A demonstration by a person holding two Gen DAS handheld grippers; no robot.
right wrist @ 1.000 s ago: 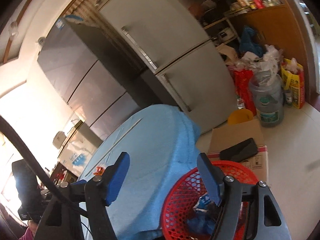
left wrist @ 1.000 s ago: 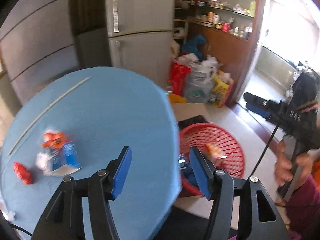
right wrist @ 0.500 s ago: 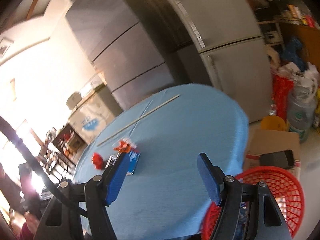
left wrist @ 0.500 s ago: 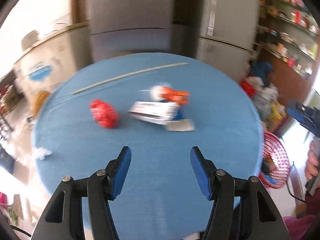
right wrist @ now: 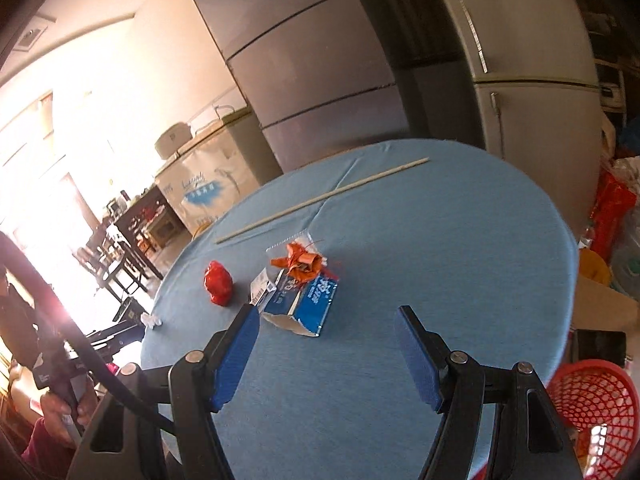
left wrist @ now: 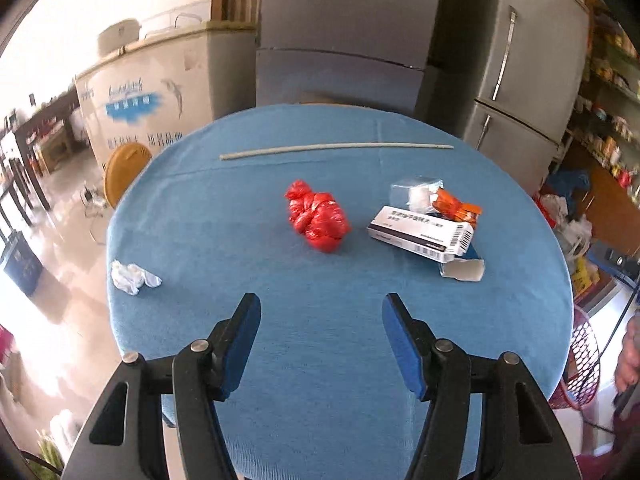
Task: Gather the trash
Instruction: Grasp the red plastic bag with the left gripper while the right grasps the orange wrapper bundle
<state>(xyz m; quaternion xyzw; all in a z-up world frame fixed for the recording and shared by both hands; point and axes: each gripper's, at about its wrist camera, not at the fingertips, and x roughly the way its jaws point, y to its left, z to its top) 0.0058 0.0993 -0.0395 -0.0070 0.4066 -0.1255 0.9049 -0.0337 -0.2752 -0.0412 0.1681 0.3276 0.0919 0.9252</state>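
A crumpled red plastic bag (left wrist: 318, 220) lies mid-table on the round blue table (left wrist: 320, 360); it also shows in the right wrist view (right wrist: 218, 286). Right of it lie a white and blue carton (left wrist: 424, 236) (right wrist: 300, 298), an orange wrapper (left wrist: 456, 206) (right wrist: 300, 262) and a clear wrapper (left wrist: 414, 192). A white tissue (left wrist: 134, 277) lies at the table's left edge. My left gripper (left wrist: 320, 312) is open and empty above the near table. My right gripper (right wrist: 326, 324) is open and empty, near the carton. A red mesh basket (right wrist: 596, 404) (left wrist: 582, 364) stands on the floor to the right.
A long pale stick (left wrist: 336, 149) (right wrist: 320, 200) lies across the far side of the table. Grey refrigerators (left wrist: 516, 60) and a chest freezer (left wrist: 160, 92) stand behind. A cardboard box (right wrist: 604, 304) and bags (right wrist: 612, 216) crowd the floor to the right.
Both grippers have swung left from the basket toward the table. The trash now lies ahead of the left gripper, and the right gripper is closer to the carton. Both stay open.
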